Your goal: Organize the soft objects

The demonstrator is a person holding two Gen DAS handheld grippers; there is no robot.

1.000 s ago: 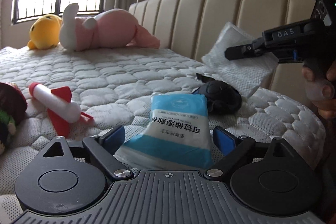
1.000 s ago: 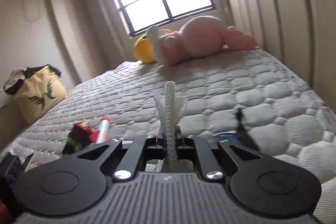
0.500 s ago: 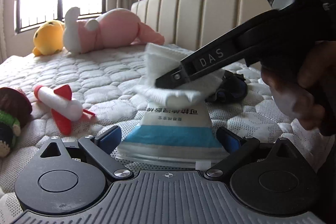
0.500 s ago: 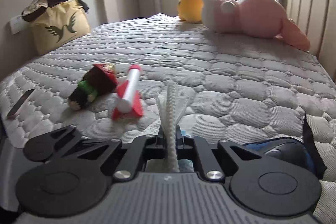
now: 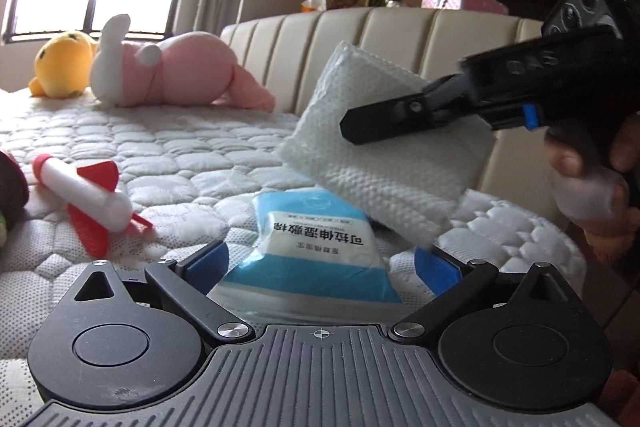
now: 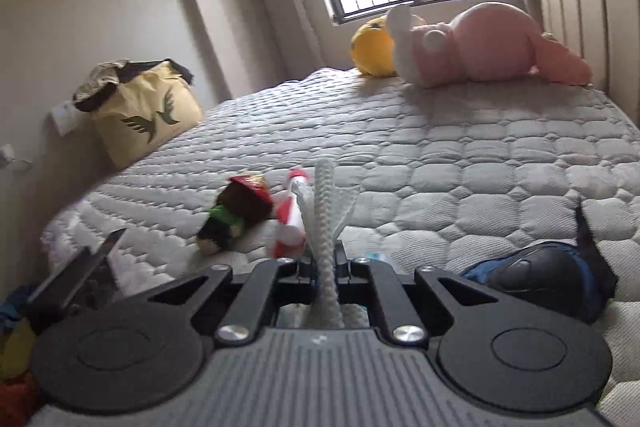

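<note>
Change: your right hand-held gripper [image 5: 352, 125] has lifted the white pad [image 5: 384, 155] off the blue-and-white pack [image 5: 316, 247]; half a second ago it lay pressed on the pack's top.
Right hand-held gripper: clamped on the white pad, which you hold in the air, tilted, just above the pack's far end.
Right wrist view: the pad's edge [image 6: 326, 227] stands upright between the closed fingers.
Left hand-held gripper [image 5: 320, 263]: spread wide, blue pads either side of the pack, gripping nothing.
Pack: lies on the bed [image 5: 180, 155], between your left fingers.
Nearby: red-and-white rocket toy [image 5: 86, 195] to the left; pink plush [image 5: 180, 75] and yellow plush [image 5: 62, 63] far back by the headboard [image 5: 400, 39].
Dark pouch [image 6: 548, 275]: on the bed, right of your right gripper.
</note>
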